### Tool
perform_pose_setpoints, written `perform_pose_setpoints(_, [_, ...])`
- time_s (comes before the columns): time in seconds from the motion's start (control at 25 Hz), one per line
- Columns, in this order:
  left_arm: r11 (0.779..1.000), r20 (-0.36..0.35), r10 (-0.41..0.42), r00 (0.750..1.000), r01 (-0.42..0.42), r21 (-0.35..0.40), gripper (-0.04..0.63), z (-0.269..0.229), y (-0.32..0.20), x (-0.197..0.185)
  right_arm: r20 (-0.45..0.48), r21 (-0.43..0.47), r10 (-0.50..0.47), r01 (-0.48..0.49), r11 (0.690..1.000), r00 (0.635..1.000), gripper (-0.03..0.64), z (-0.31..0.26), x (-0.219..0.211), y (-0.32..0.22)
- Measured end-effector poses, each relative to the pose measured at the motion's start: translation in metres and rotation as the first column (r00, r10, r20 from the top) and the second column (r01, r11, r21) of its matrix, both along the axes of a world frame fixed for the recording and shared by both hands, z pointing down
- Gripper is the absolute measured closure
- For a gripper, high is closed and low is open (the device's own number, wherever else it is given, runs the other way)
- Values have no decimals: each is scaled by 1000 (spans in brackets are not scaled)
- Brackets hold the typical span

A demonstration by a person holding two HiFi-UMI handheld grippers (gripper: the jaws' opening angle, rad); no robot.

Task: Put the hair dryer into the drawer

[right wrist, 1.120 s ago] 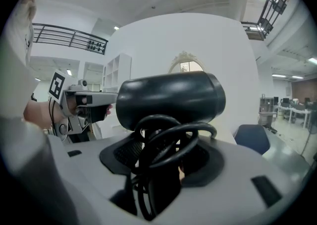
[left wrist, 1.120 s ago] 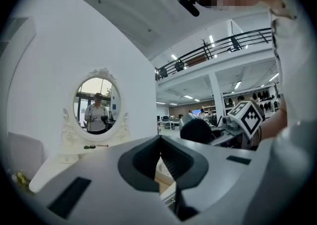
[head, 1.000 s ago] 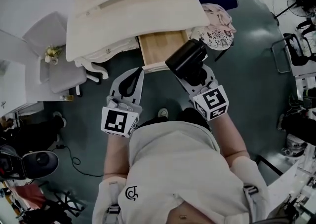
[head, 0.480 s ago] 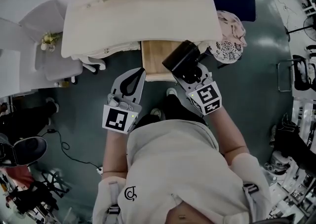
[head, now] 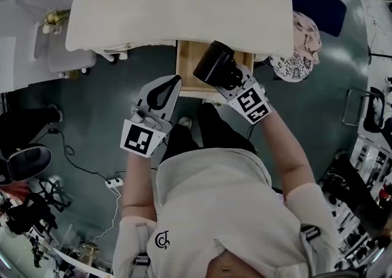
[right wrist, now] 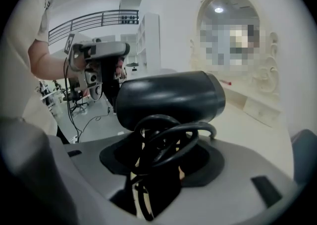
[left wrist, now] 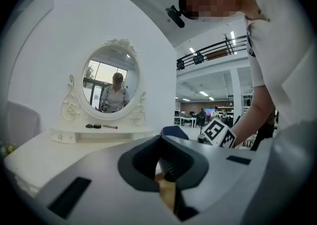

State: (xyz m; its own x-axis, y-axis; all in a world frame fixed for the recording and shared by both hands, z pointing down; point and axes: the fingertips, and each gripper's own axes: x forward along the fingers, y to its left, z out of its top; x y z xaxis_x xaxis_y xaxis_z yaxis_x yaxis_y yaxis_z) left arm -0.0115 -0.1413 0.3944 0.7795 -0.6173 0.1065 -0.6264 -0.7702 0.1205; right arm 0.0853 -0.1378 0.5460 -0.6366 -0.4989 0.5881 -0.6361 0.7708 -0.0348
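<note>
The black hair dryer point(head: 211, 65) point(right wrist: 168, 100) hangs over the right part of the open wooden drawer point(head: 185, 65) under the cream dressing table point(head: 177, 13). My right gripper point(head: 228, 79) point(right wrist: 163, 154) is shut on its handle, with the coiled black cord bunched between the jaws. My left gripper point(head: 166, 90) point(left wrist: 166, 169) is beside the drawer's left front corner, jaws shut with nothing in them. In the left gripper view the oval mirror point(left wrist: 110, 85) stands at the back of the table top.
A grey stool point(head: 64, 56) stands left of the table. To the right are a blue chair point(head: 321, 10) and a patterned cloth point(head: 297, 56). A power strip point(head: 113, 182) and cable lie on the floor. The person's shoe point(head: 184, 123) is below the drawer.
Both grippers moved forward and down toward the table. The hair dryer went from the drawer's right front corner to over its inside. The left gripper came up to the drawer front.
</note>
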Motion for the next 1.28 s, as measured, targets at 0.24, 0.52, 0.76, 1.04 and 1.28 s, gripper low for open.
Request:
perform_pose_setpoints(0.24, [997, 24, -65, 998, 66, -49, 583, 24, -6, -14, -154, -98, -144, 130, 987, 978, 377, 75, -5, -5])
perform_pose_setpoints(0.52, [984, -5, -147, 989, 146, -103, 583, 48, -7, -30, -179, -227, -218, 175, 958, 959, 376, 136, -14, -1])
perform_pose_setpoints(0.76, [976, 9, -167, 986, 166, -140, 583, 71, -9, -36, -220, -325, -266, 187, 927, 938, 374, 176, -20, -3])
perform_pose_setpoints(1.04, [963, -12, -199, 980, 194, -185, 583, 91, 1, -37, -326, -384, -277, 141, 913, 904, 365, 201, -23, -10])
perform_pose_setpoints(1.28, [961, -1, -207, 978, 203, -190, 581, 93, 6, -45, -386, -414, -282, 108, 904, 879, 359, 214, -23, -8])
